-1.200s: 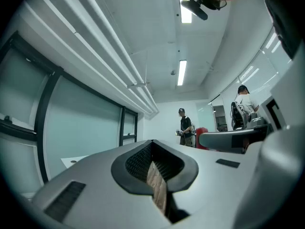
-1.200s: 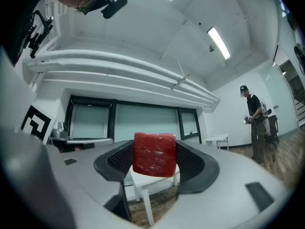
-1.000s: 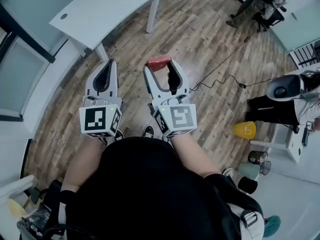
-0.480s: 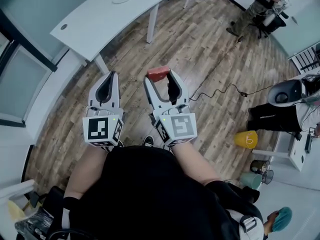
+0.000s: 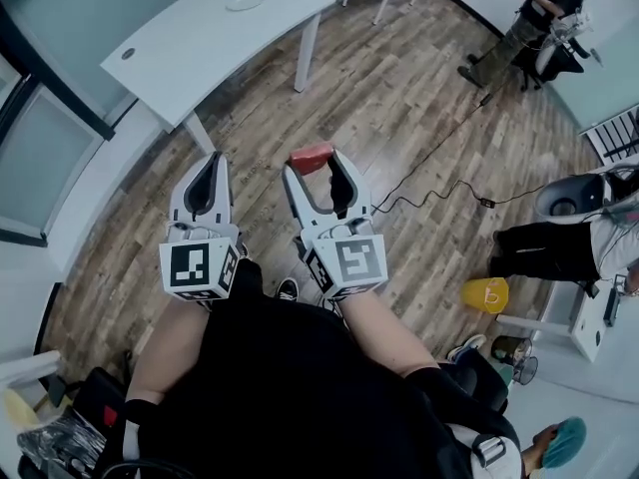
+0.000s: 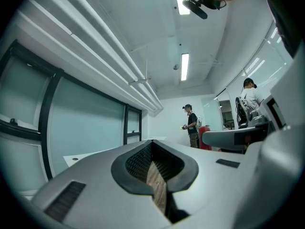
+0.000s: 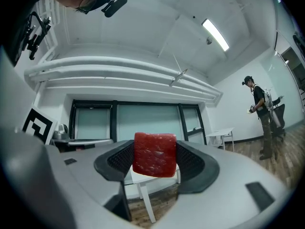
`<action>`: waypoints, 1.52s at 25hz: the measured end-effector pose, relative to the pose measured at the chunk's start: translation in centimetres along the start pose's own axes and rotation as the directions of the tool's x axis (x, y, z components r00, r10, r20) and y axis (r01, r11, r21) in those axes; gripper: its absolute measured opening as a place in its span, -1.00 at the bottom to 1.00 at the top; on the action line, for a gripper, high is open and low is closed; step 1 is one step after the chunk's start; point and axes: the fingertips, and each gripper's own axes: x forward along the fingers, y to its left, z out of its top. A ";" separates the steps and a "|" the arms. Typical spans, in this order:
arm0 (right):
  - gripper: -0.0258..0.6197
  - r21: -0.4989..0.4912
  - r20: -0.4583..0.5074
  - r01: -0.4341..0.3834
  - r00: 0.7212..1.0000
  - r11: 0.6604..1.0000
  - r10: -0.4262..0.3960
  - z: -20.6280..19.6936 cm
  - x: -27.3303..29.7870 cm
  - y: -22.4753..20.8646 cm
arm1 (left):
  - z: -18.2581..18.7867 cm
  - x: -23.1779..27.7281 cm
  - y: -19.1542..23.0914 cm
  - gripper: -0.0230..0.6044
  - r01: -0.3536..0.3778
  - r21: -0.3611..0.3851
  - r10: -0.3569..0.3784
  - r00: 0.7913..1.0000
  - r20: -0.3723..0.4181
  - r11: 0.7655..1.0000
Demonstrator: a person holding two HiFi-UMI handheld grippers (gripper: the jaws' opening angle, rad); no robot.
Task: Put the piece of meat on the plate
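Observation:
A red slab of meat (image 5: pixel 312 158) is pinched at the tips of my right gripper (image 5: pixel 314 159), held out over the wooden floor; in the right gripper view the meat (image 7: pixel 154 154) fills the gap between the dark pads. My left gripper (image 5: pixel 212 167) is beside it on the left, jaws closed together with nothing between them, as the left gripper (image 6: pixel 153 162) view confirms. A small white plate (image 5: pixel 244 1) lies on the white table (image 5: pixel 200 43) well ahead of both grippers.
White table legs (image 5: pixel 308 48) stand ahead on the wooden floor. A black cable (image 5: pixel 439 183) runs across the floor on the right. A person (image 5: pixel 527 18) stands at the far right by a chair. A yellow bin (image 5: pixel 486 293) and a seated person's legs (image 5: pixel 544 252) are at the right.
Both grippers and the view have drifted slightly; the table and plate sit a little lower in the picture. The meat stays pinched in the right gripper.

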 end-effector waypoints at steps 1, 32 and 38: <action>-0.06 -0.001 -0.002 -0.003 1.000 1.000 0.003 -0.1 0.3 -0.1 | -0.1 0.4 0.0 -0.92 0.000 0.001 0.000 1.000 -0.001 1.000; -0.06 -0.049 -0.052 0.035 0.998 0.998 -0.038 -1.8 26.7 -2.9 | -2.4 21.2 16.4 -0.92 0.066 -0.059 -0.066 0.998 -0.009 0.996; -0.06 -0.047 -0.052 0.035 0.998 0.998 -0.037 -2.0 29.1 -3.3 | -3.4 23.0 17.5 -0.92 0.069 -0.074 -0.072 0.997 -0.029 0.995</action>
